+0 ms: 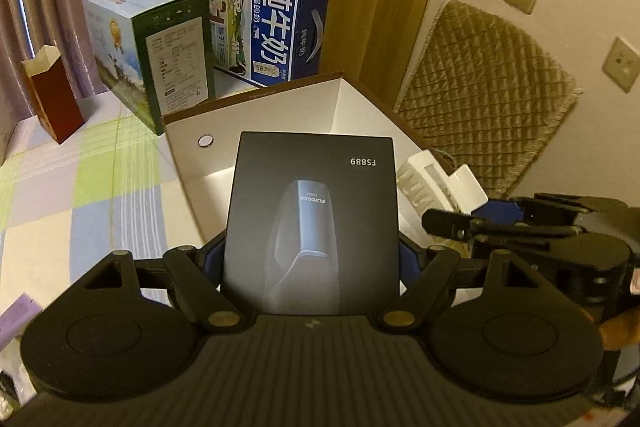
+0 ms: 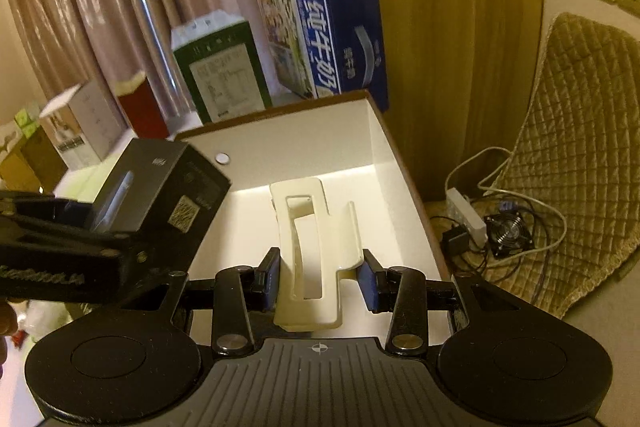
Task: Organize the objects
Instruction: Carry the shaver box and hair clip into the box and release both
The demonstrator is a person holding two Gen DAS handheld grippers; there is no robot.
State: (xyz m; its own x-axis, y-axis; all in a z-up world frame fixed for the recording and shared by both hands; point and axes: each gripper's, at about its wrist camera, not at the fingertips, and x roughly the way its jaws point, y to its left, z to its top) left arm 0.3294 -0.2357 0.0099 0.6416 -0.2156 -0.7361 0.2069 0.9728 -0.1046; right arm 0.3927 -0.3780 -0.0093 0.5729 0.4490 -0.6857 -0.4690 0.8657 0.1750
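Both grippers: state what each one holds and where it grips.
Left gripper clamps the black FS889 box by its two side edges, near its lower end. Right gripper pinches the cream hair claw clip across its sides.

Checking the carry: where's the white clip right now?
In the right gripper, its jaws shut on the white clip, above the open white box, right of the black box.

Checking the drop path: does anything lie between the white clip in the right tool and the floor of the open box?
Nothing: in the right wrist view the white clip hangs over a bare stretch of the open box floor.
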